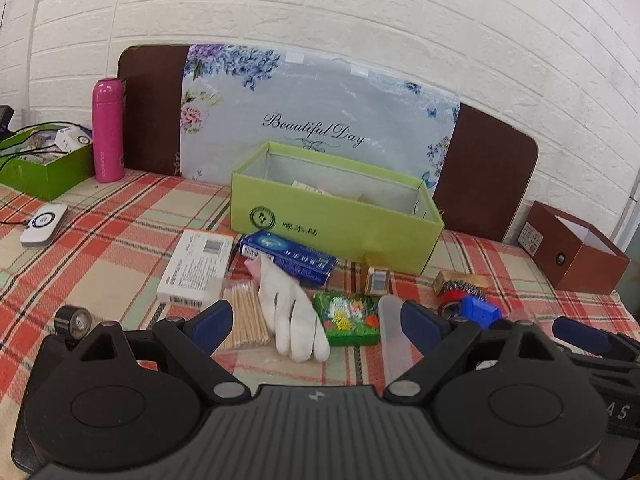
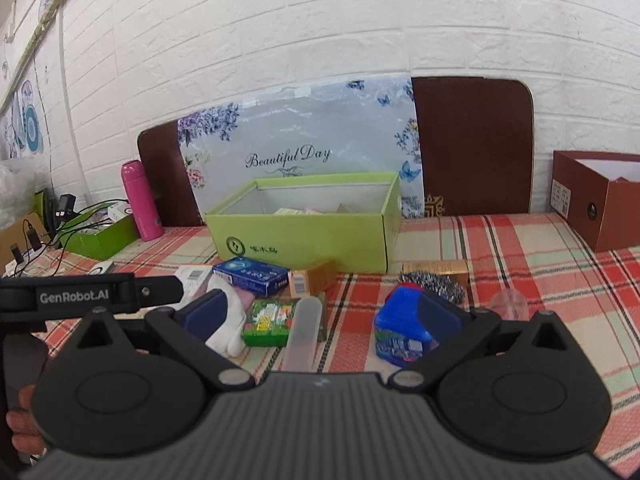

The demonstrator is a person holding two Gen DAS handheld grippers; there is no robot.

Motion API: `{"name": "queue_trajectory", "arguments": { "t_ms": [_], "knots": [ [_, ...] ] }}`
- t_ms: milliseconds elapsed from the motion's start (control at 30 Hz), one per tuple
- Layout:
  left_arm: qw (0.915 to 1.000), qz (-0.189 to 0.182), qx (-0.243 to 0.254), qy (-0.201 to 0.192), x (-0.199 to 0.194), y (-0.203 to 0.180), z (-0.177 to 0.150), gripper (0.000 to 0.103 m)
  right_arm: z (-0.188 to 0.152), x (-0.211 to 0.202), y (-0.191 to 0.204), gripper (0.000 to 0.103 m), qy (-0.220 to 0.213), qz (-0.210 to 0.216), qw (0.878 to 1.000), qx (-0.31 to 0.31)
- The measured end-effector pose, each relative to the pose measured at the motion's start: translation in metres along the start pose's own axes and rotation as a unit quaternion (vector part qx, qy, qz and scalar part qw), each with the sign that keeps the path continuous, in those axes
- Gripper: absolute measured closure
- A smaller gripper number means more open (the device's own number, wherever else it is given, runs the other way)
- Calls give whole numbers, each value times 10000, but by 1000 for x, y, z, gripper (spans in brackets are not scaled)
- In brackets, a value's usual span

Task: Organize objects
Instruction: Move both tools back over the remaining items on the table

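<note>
An open lime-green box (image 1: 336,224) (image 2: 304,236) stands on the checked tablecloth with a few items inside. In front of it lie a blue carton (image 1: 288,256) (image 2: 252,274), a white box (image 1: 196,266), a white glove (image 1: 292,312) (image 2: 226,320), a bundle of wooden sticks (image 1: 244,318), a green packet (image 1: 348,318) (image 2: 270,316), a frosted tube (image 1: 394,332) (image 2: 304,328), a small orange box (image 1: 378,278) (image 2: 314,278), a steel scourer (image 2: 434,284) and a blue block (image 1: 480,310) (image 2: 402,332). My left gripper (image 1: 316,326) is open above the glove and packet. My right gripper (image 2: 320,320) is open and empty.
A pink flask (image 1: 107,130) (image 2: 141,200) and a second green box with cables (image 1: 44,164) stand at the back left. A white device (image 1: 44,224) lies left. A brown box (image 1: 576,248) (image 2: 600,196) stands right. A black tape roll (image 1: 74,320) lies near left.
</note>
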State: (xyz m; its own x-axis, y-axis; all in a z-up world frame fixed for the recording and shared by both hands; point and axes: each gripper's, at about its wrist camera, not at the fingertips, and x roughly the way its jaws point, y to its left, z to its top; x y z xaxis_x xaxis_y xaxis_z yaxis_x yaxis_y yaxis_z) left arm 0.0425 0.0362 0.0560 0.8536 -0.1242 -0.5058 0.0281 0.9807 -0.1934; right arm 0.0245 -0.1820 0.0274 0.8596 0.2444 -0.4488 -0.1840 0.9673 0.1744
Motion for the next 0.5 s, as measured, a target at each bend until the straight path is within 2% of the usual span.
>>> {"name": "queue_trajectory", "arguments": {
  "t_ms": [233, 500],
  "knots": [
    [9993, 235, -74, 293, 28, 18, -21, 9, -25, 33, 6, 0, 447, 76, 9990, 38],
    [9990, 257, -76, 355, 65, 21, -12, 9, -23, 66, 18, 2, 673, 84, 9974, -242]
  ]
}}
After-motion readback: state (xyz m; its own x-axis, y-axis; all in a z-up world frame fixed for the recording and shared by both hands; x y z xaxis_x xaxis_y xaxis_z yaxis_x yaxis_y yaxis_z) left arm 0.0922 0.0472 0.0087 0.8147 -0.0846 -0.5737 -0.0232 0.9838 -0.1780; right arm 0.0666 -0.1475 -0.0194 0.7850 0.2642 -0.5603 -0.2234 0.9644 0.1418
